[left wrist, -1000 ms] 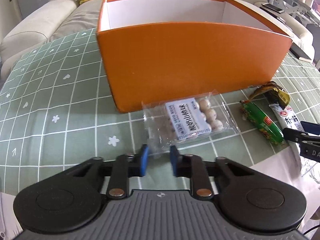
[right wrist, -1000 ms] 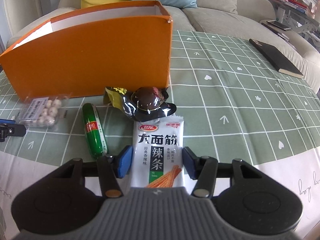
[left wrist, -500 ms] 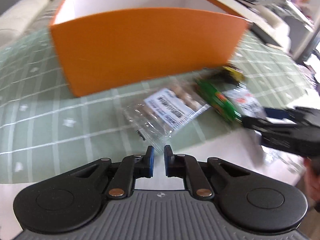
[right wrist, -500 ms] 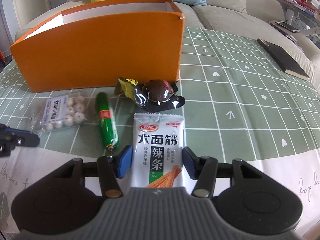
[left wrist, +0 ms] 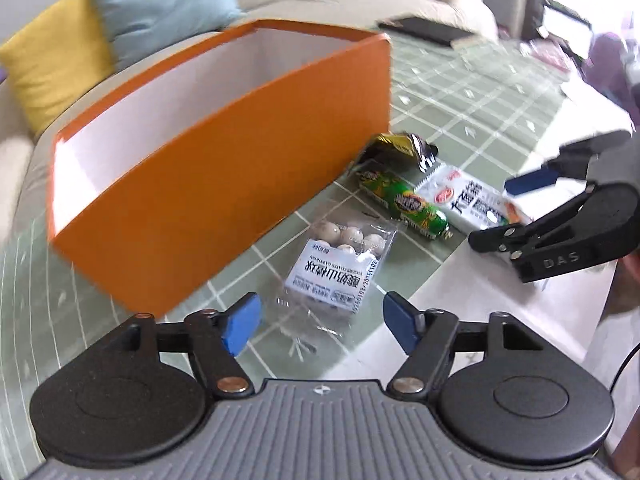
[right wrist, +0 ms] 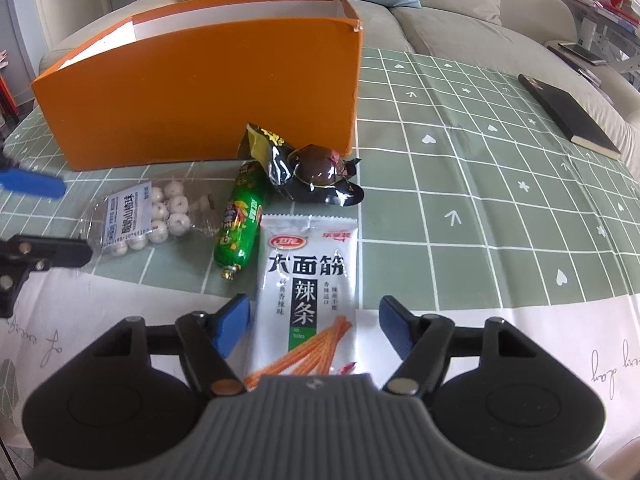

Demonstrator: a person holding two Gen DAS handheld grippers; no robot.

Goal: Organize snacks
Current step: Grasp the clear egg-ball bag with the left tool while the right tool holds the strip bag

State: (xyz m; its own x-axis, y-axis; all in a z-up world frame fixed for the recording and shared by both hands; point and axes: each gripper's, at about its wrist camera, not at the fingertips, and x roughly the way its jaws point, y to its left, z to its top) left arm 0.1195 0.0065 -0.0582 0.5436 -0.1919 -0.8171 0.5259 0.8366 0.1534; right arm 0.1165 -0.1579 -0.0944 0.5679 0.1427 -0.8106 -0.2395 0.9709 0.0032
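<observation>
An orange box (left wrist: pixel 224 184) (right wrist: pixel 208 92) stands open on the green checked tablecloth. In front of it lie a clear pack of white balls (left wrist: pixel 340 264) (right wrist: pixel 144 216), a green sausage (left wrist: pixel 404 204) (right wrist: pixel 240 216), a dark foil pack (right wrist: pixel 316 168) (left wrist: pixel 404 146) and a white spicy-strip packet (right wrist: pixel 308 292) (left wrist: pixel 468 200). My left gripper (left wrist: pixel 320 326) is open, its fingers either side of the ball pack's near end. My right gripper (right wrist: pixel 316 326) is open with the white packet's near end between its fingers; it also shows in the left wrist view (left wrist: pixel 516 210).
A black notebook (right wrist: pixel 568 114) lies on the table at the right. A sofa with yellow (left wrist: pixel 56 76) and blue (left wrist: pixel 160 4) cushions stands behind the box. The white table border (right wrist: pixel 520 340) runs along the near edge.
My left gripper has opened from nearly shut and swung left, now viewing the box from its corner. The right gripper has stayed open over the white packet, edging slightly forward.
</observation>
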